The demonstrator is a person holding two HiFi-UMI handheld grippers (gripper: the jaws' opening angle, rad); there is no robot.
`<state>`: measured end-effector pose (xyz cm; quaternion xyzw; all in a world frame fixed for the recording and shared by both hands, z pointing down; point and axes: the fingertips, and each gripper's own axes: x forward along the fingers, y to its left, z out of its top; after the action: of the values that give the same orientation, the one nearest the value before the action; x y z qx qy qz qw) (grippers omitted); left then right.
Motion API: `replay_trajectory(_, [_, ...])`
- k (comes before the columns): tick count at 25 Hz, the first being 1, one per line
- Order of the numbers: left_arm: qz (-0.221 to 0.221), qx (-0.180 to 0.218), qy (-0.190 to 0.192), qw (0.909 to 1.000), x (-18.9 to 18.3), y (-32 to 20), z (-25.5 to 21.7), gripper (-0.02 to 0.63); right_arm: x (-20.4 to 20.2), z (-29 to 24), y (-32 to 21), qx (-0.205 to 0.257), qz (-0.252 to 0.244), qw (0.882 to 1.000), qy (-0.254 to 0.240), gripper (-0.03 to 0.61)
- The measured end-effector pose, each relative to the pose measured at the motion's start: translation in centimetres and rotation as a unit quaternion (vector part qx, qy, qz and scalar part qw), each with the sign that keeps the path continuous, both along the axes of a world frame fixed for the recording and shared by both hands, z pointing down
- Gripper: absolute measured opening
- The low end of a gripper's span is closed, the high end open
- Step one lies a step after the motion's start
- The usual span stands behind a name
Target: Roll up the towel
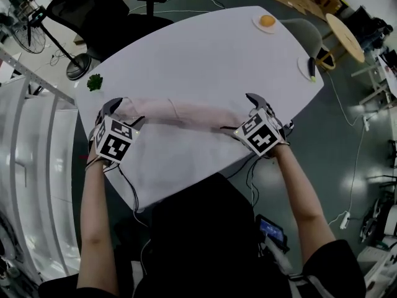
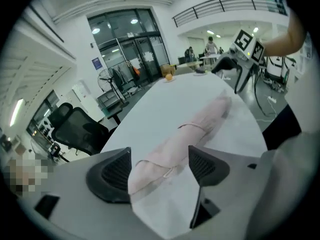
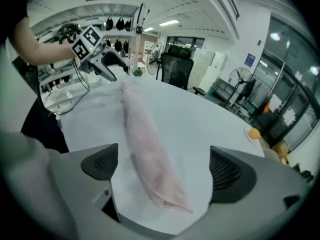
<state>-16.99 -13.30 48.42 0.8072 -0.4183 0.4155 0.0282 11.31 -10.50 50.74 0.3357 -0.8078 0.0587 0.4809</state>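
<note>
A pale pink towel [image 1: 180,112] lies rolled into a long roll across the near part of the white table [image 1: 217,54]. My left gripper [image 1: 124,113] hovers over the roll's left end, its jaws wide open. In the left gripper view the towel [image 2: 195,131] runs away between the open fingers [image 2: 112,174] without touching them. My right gripper [image 1: 243,113] stands open over the right end. In the right gripper view the towel's end [image 3: 160,184] lies between the spread pads, apart from both. Each gripper view also shows the other gripper, right gripper [image 2: 232,69] and left gripper [image 3: 107,64].
A small plate with an orange item [image 1: 267,22] sits at the table's far edge, and another plate with a dark item [image 1: 308,67] at the right edge. A green sprig [image 1: 94,82] lies at the far left. A black office chair [image 1: 105,11] stands behind the table.
</note>
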Motion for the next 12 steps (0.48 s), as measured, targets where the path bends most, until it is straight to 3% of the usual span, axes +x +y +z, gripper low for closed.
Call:
replay_trajectory(4, [-0.012,0.004,0.085,0.9963,1.3,2.9,-2.3,0.367,-4.5,-2.0,3.1,-0.008,-0.010,0.997,-0.072,0.571])
replay_trajectory(6, [-0.027,0.002,0.149,0.9885,1.8,4.3,-3.4,0.367,-6.3,-2.7,4.4,-0.008,-0.007,0.994,-0.106,0.571])
replay_trajectory(9, [-0.054,-0.005,0.254,0.9658,2.4,6.3,-4.5,0.367,-8.0,-3.8,5.9,-0.005,0.005,0.987,-0.162,0.571])
replay_trajectory(12, [-0.076,-0.010,0.331,0.9405,2.3,8.1,-5.2,0.367,-8.9,-5.1,6.9,-0.010,0.033,0.974,-0.226,0.571])
